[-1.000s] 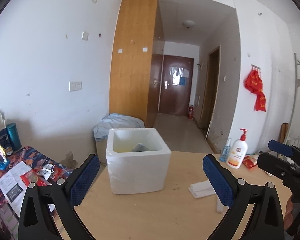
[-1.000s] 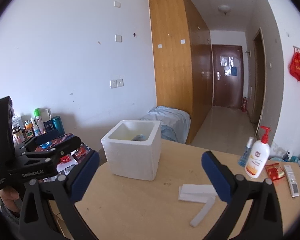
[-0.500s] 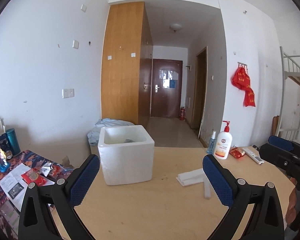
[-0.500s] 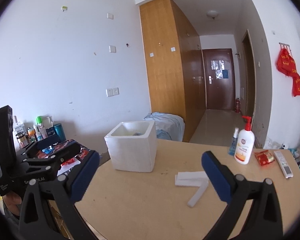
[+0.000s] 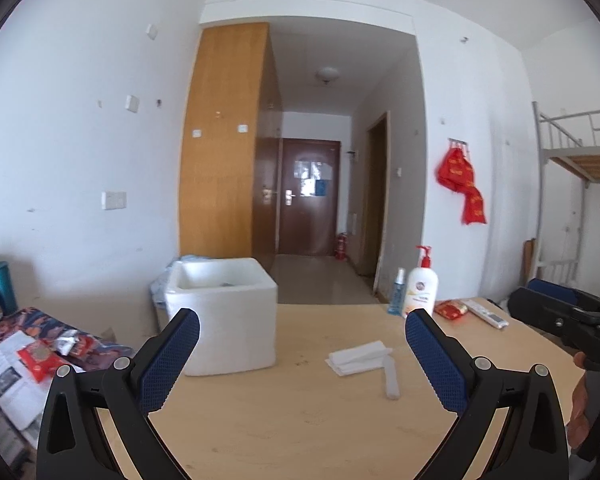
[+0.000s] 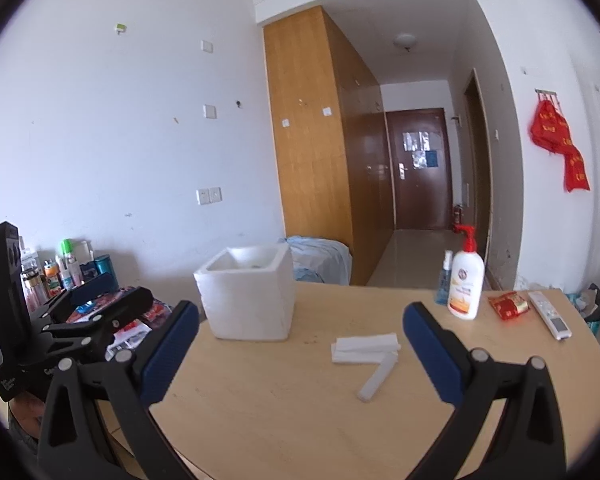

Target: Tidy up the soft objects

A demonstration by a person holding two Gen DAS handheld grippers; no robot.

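Observation:
A white foam box (image 5: 226, 316) (image 6: 249, 295) stands at the table's far left, with something grey just showing inside. White foam pieces (image 5: 358, 358) (image 6: 365, 349) lie flat mid-table, and a narrow foam strip (image 5: 391, 376) (image 6: 377, 376) rests beside them. My left gripper (image 5: 302, 360) hangs open above the near table, holding nothing. My right gripper (image 6: 300, 354) is open too, also back from the foam pieces. Each gripper shows at the edge of the other's view.
A lotion pump bottle (image 5: 421, 285) (image 6: 466, 280), a small blue spray bottle (image 6: 443, 285), a red snack packet (image 6: 508, 306) and a remote (image 6: 550, 315) stand at the table's far right. A cluttered side table (image 5: 28, 352) sits left. A blue cloth heap (image 6: 320, 258) lies behind the box.
Both grippers have pulled back and risen from the table; the box and foam pieces now look smaller and farther. Both jaws stayed open.

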